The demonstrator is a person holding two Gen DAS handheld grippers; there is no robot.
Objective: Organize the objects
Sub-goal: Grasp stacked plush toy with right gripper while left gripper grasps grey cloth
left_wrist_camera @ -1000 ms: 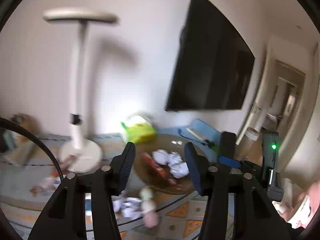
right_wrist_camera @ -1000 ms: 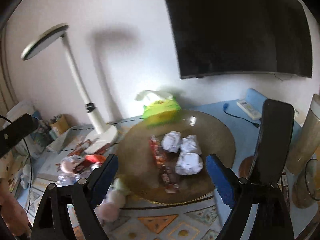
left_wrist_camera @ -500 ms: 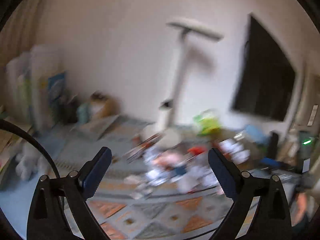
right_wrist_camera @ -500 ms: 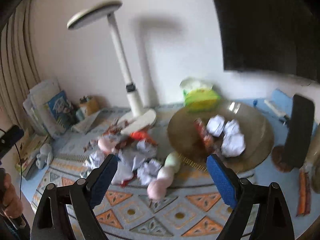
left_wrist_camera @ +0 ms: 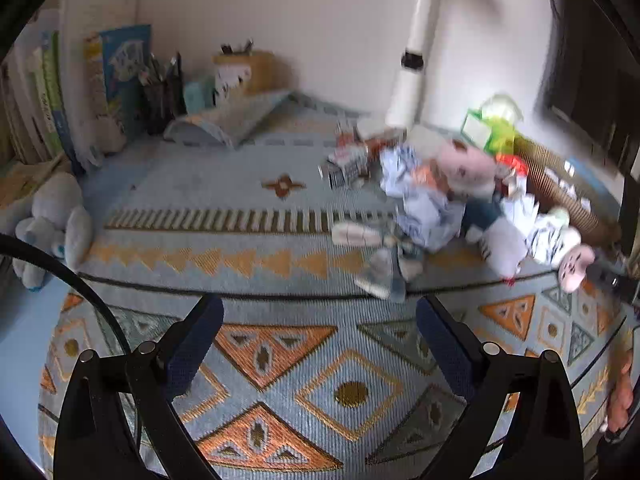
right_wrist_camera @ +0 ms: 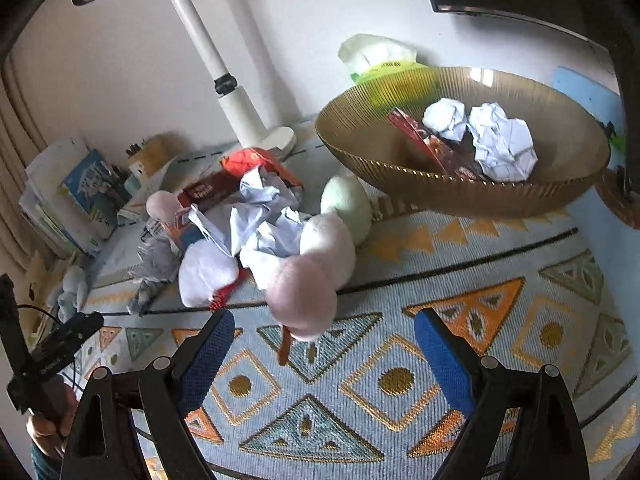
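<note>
In the left wrist view my left gripper [left_wrist_camera: 318, 330] has its fingers spread wide with nothing between them, only the patterned mat [left_wrist_camera: 280, 360] below. The clutter pile [left_wrist_camera: 440, 204] lies ahead of the fingertips and off to the right finger's side: crumpled paper [left_wrist_camera: 430, 210], small wrappers and a pink plush toy [left_wrist_camera: 466, 164] are heaped together. A flat white packet [left_wrist_camera: 354, 235] at the pile's near edge is closest to my right finger. The picture is somewhat blurred, so finer detail in the heap escapes me.

In the right wrist view my right gripper [right_wrist_camera: 324, 334] is likewise spread and empty. A plush caterpillar [right_wrist_camera: 320, 264] of pink, white and green segments lies just ahead, its pink end almost between the fingertips. Crumpled paper balls [right_wrist_camera: 260, 216] sit beyond it toward the left finger. The ribbed bowl [right_wrist_camera: 400, 168], ahead and beyond the right finger, already holds paper balls [right_wrist_camera: 500, 140] and a wrapper.

I judge all of this light and soft. The plush will squash, so I would pinch it across a segment's middle; the paper will crush and could slip, so I would close across its bulk.
</note>
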